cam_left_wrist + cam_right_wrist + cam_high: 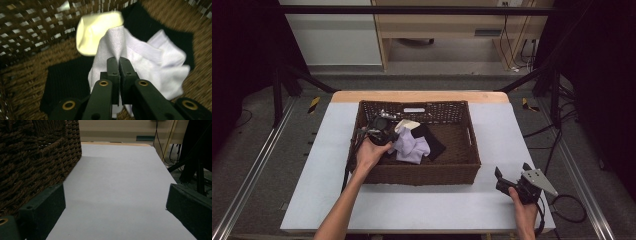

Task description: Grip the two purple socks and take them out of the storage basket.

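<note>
A brown wicker basket [472,150] stands mid-table. Inside lie a white cloth [413,148], a cream cloth [407,124] and a black cloth [434,142]. My left gripper [391,136] reaches into the basket's left side. In the left gripper view it [118,60] is shut on a pinched ridge of the white cloth [150,60], with the cream cloth [93,32] behind and the black cloth [65,80] beneath. My right gripper [512,171] rests on the table right of the basket, open, with nothing between its jaws. It [115,200] faces along the basket wall [37,162].
The white table top [492,210] has free room in front of and to the right of the basket. A wooden strip [422,96] edges the far side. Cables [569,207] trail off the right edge. A shelf unit [452,25] stands beyond.
</note>
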The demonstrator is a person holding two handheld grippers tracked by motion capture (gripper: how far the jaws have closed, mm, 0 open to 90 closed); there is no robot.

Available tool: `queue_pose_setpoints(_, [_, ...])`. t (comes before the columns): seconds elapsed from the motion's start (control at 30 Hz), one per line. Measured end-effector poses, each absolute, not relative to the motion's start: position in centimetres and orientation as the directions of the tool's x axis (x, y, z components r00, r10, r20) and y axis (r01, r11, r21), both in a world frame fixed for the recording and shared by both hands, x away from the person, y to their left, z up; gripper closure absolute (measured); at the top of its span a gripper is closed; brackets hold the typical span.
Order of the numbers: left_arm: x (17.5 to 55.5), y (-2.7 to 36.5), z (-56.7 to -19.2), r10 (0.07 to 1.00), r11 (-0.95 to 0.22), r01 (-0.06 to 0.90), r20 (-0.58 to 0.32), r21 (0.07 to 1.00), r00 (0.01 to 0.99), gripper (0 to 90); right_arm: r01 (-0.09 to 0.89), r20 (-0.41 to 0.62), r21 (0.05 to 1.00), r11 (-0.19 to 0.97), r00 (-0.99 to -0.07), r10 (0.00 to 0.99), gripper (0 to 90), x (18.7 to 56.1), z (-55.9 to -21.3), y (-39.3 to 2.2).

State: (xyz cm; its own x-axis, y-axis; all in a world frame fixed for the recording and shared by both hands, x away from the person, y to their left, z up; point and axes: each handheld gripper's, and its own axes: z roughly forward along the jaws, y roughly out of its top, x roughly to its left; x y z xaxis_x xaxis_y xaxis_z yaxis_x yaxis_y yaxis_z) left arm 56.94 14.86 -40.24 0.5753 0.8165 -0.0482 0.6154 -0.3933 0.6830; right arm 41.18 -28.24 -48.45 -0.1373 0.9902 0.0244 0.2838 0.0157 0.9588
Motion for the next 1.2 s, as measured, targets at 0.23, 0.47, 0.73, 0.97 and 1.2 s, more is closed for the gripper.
queue_pose_setpoints(0.23, [55.5,15.4,-38.1,0.798,-0.296,0.47,-0.054,0.832,0.6,87.3,0.285,0.027,0.958,0.014,-0.138,0.99,2.8,41.2,-48.5,-28.3])
queue_pose_setpoints(0.47, [53.6,15.9,-35.8,0.784,-0.229,0.374,-0.057,0.898,0.618,87.3,0.286,0.028,0.958,0.012,-0.136,0.99,2.8,41.2,-48.5,-28.3])
queue_pose_setpoints(0.73, [51.0,16.6,-33.3,0.783,-0.188,0.32,-0.055,0.928,0.619,87.2,0.287,0.027,0.958,0.013,-0.136,0.99,2.8,41.2,-48.5,-28.3])
queue_pose_setpoints(0.97, [46.9,18.4,-31.3,0.738,-0.169,0.263,-0.055,0.95,0.673,87.2,0.286,0.028,0.958,0.012,-0.136,0.99,2.8,41.2,-48.5,-28.3])
queue_pose_setpoints(1.2, [43.5,20.2,-30.2,0.702,-0.163,0.223,-0.046,0.961,0.711,87.1,0.287,0.024,0.958,0.016,-0.136,0.99,2.8,41.2,-48.5,-28.2])
